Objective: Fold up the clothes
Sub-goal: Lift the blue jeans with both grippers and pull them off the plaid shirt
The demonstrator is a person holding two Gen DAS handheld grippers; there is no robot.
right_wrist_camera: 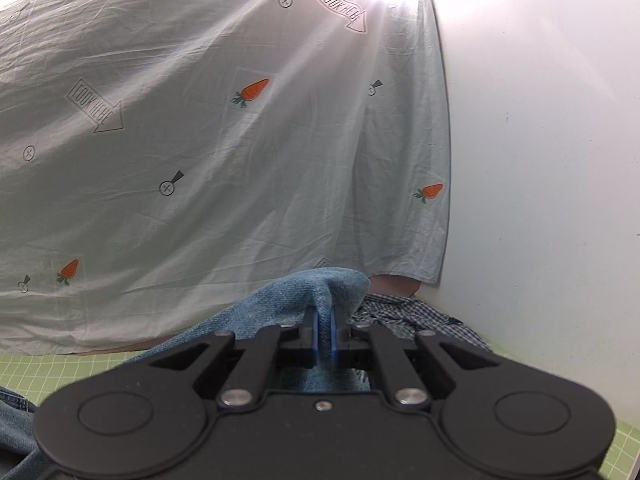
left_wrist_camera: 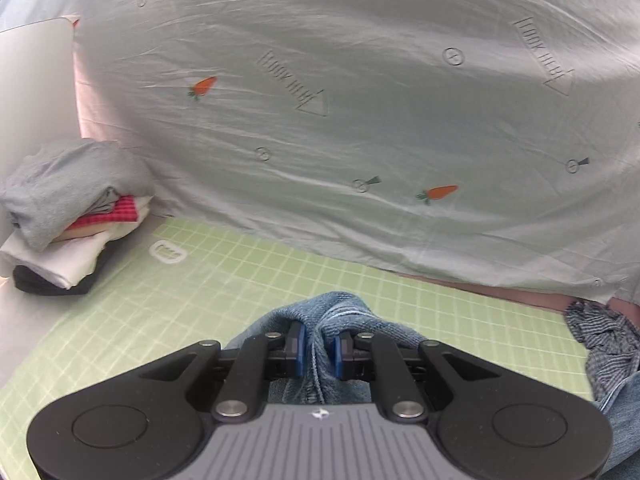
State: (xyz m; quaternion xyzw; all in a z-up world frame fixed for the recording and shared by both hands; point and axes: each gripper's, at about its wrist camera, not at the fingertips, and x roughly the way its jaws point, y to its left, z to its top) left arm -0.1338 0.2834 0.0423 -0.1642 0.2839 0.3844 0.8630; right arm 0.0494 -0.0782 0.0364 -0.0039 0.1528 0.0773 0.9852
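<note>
A blue denim garment [left_wrist_camera: 340, 312] is bunched between the blue pads of my left gripper [left_wrist_camera: 319, 350], which is shut on it above the green grid mat [left_wrist_camera: 200, 280]. In the right wrist view my right gripper [right_wrist_camera: 325, 334] is shut on another fold of the same denim [right_wrist_camera: 304, 292], held up off the mat. More denim hangs at the lower left of that view [right_wrist_camera: 12, 420].
A stack of folded clothes [left_wrist_camera: 68, 216] sits at the mat's far left. A crumpled blue checked shirt [left_wrist_camera: 604, 340] lies at the right, also in the right wrist view [right_wrist_camera: 416, 316]. A pale carrot-print sheet [left_wrist_camera: 360, 120] hangs behind. A white wall [right_wrist_camera: 540, 160] stands right.
</note>
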